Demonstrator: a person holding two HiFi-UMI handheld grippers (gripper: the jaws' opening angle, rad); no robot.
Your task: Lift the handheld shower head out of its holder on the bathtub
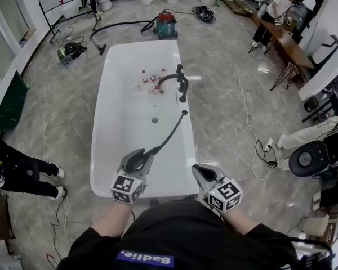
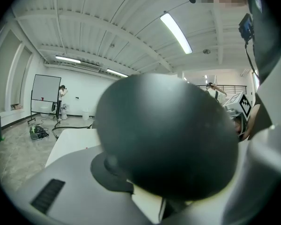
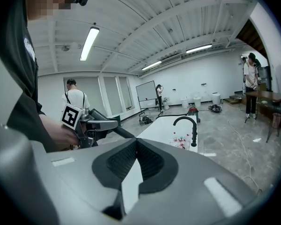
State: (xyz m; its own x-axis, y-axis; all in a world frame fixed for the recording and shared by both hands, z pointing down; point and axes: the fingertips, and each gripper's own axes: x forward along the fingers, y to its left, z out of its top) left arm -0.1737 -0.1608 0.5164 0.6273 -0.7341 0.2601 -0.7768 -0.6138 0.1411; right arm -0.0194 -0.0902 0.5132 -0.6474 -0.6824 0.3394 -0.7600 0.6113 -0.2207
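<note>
- Two jaws of the left gripper (image 1: 139, 157) stand partly apart, clamped on the black shower head (image 2: 168, 135), held above the near end of the white bathtub (image 1: 110, 94).
- Right gripper (image 3: 133, 149): jaws closed together, nothing between them.
- A black hose (image 1: 172, 129) runs from the shower head to the faucet (image 1: 180, 82) on the tub's rim.

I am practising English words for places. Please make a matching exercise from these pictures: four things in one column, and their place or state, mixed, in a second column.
1. shower head
2. faucet
3. red vacuum cleaner
4. right gripper

A. on the floor beyond the bathtub
B. empty, jaws together
C. on the bathtub's rim
D. held in the left gripper

Pairs: 1-D, 2-C, 3-A, 4-B.
</note>
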